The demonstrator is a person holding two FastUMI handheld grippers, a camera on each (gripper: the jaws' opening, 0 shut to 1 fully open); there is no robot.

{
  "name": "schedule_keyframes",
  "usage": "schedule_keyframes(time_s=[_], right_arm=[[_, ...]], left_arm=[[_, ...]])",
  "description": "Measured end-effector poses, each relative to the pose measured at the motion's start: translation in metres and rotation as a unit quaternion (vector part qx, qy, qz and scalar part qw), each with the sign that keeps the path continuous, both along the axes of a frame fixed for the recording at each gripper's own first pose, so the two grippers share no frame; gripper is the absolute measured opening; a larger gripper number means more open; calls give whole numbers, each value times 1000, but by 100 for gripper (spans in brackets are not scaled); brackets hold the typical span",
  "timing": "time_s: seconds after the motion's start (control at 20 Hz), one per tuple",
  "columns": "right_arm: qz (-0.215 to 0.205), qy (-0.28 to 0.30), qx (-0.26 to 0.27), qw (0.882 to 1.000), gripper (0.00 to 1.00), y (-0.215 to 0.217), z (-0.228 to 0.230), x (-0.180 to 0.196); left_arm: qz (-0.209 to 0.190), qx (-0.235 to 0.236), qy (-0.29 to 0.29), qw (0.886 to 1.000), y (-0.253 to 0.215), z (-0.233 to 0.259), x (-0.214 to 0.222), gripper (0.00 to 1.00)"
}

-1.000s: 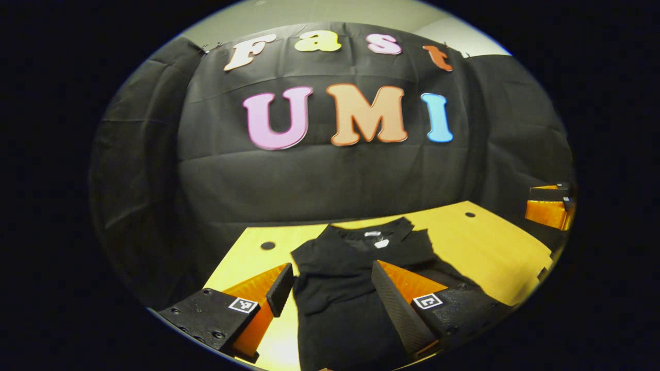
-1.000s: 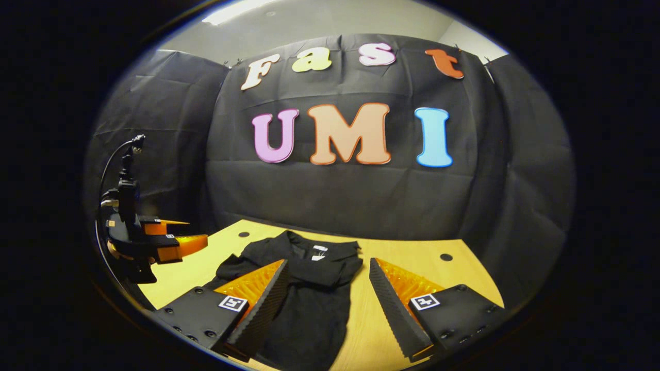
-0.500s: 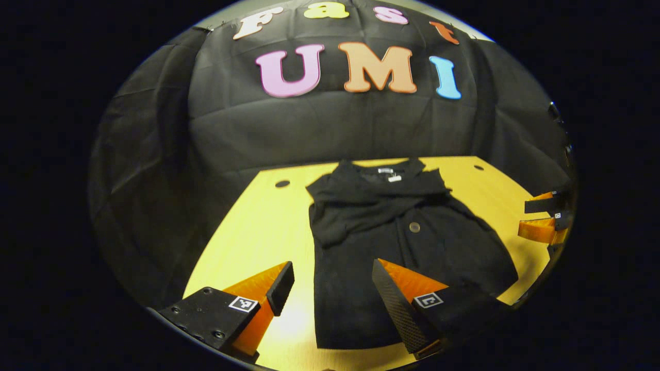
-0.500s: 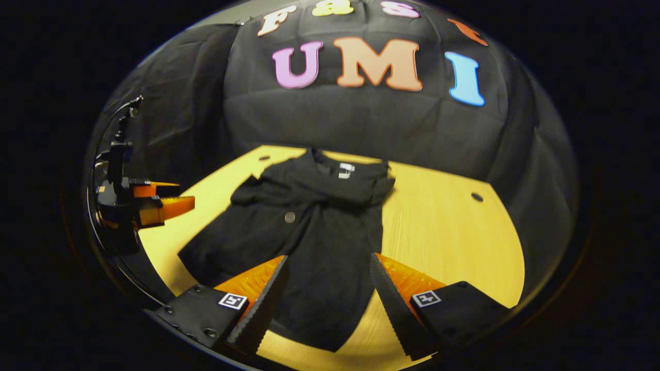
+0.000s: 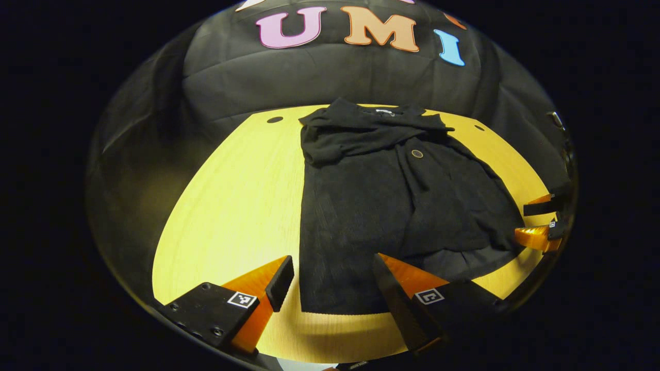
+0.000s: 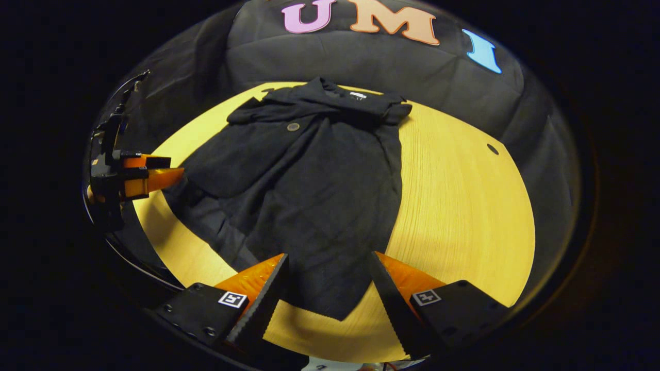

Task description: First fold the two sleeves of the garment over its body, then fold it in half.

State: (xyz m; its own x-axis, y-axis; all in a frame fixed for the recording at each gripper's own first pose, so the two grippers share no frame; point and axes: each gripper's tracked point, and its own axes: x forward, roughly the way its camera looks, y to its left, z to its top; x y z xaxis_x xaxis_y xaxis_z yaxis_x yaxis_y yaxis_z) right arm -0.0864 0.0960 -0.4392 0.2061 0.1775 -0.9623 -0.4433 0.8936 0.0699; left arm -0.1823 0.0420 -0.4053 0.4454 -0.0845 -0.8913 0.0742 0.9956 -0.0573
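Observation:
A black garment (image 5: 381, 206) lies flat on the yellow wooden table (image 5: 232, 206), collar toward the far wall, both sleeves folded across its chest. In the right gripper view the same garment (image 6: 314, 190) spreads from the collar down to its hem. My left gripper (image 5: 330, 288) hovers open above the hem's left corner, nothing between its fingers. Above the hem's right corner my right gripper (image 6: 325, 288) is open too, holding nothing. The right gripper (image 5: 539, 221) shows at the far right of the left gripper view, and the left gripper (image 6: 136, 175) at the far left of the right gripper view.
The table (image 6: 464, 206) has small round holes near its far corners (image 5: 274, 119) (image 6: 492, 149). Black cloth walls close the booth behind and at both sides. Bare tabletop lies left and right of the garment.
Both grippers have pulled back toward the near edge and tilted down, so the whole garment and its hem have come into sight. Both stay open.

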Motion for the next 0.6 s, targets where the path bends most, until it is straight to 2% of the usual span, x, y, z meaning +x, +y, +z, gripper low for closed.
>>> schedule_keyframes(time_s=[0.15,0.35,0.4,0.45,0.5,0.6], right_arm=[[7,30,-16,999,100,-3,2,-4],[-24,54,-9,998,98,-3,1,-3],[-26,58,-10,998,98,-3,0,-1],[-21,61,-9,998,94,-4,3,-1],[-14,60,-6,998,91,-2,4,2],[0,61,17,998,50,15,0,-3]], left_arm=[[4,-14,16,1000,-6,-9,-12,95],[0,-16,13,1000,-7,-12,-14,93],[-2,-18,5,1000,-8,-10,-11,91],[-6,-18,6,1000,-9,-14,-12,89],[-8,-22,-2,1000,-12,-12,-9,77],[-17,-36,-1,999,-19,-11,-11,56]])
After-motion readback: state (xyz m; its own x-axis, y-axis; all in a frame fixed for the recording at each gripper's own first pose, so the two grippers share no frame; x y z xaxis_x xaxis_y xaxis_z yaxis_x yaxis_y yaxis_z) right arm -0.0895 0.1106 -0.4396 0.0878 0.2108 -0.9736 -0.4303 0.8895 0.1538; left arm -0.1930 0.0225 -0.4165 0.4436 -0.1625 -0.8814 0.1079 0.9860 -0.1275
